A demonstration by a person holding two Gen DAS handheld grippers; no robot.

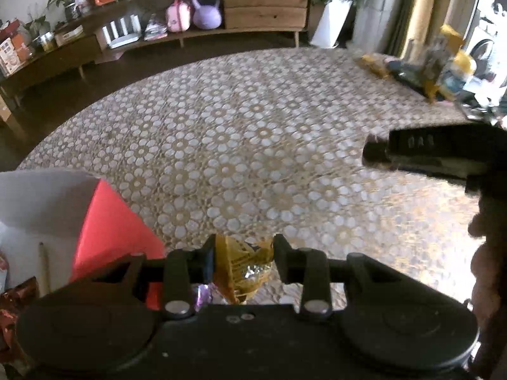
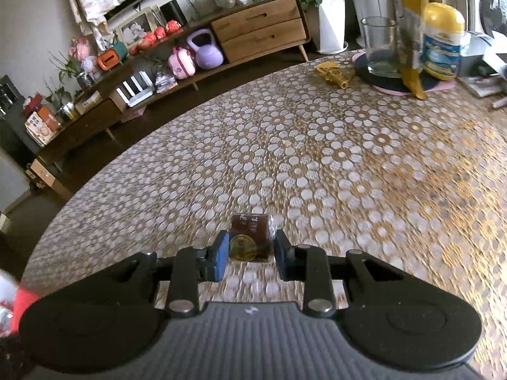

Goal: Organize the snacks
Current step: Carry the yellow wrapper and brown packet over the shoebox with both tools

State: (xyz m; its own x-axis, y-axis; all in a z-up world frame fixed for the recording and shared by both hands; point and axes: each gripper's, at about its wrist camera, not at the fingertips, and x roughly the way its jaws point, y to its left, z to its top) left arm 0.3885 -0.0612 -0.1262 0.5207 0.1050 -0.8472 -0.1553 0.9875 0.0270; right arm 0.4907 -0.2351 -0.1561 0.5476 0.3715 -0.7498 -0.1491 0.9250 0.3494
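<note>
- Clearly, the left gripper [image 1: 244, 258] was clamped on a gold-wrapped candy [image 1: 242, 267], its crinkled foil pinched between the two fingers just above the near edge of the table [image 1: 253, 126].
- Beside that gripper, at the table's near left corner, stood a red and white box [image 1: 104, 221], with a red foil packet [image 1: 12, 304] showing inside it at the frame's edge.
- The right gripper [image 2: 250, 248] was closed on a small brown snack packet [image 2: 250, 231] bearing a round gold emblem, the blue pads [image 2: 221, 251] pressing it from both sides, low over the table's patterned cloth [image 2: 317, 158].
- Toward the far right edge of the table lay a yellow candy wrapper [image 2: 332, 74], just beside a dark round mat [image 2: 389, 79].
- On that mat stood a clear glass [image 2: 378, 46], a tall yellow packet [image 2: 408, 38] and a yellow-capped bottle [image 2: 442, 41], close together.
- Beyond the table, a wooden sideboard [image 2: 259, 30] held a purple kettlebell [image 2: 207, 52].
</note>
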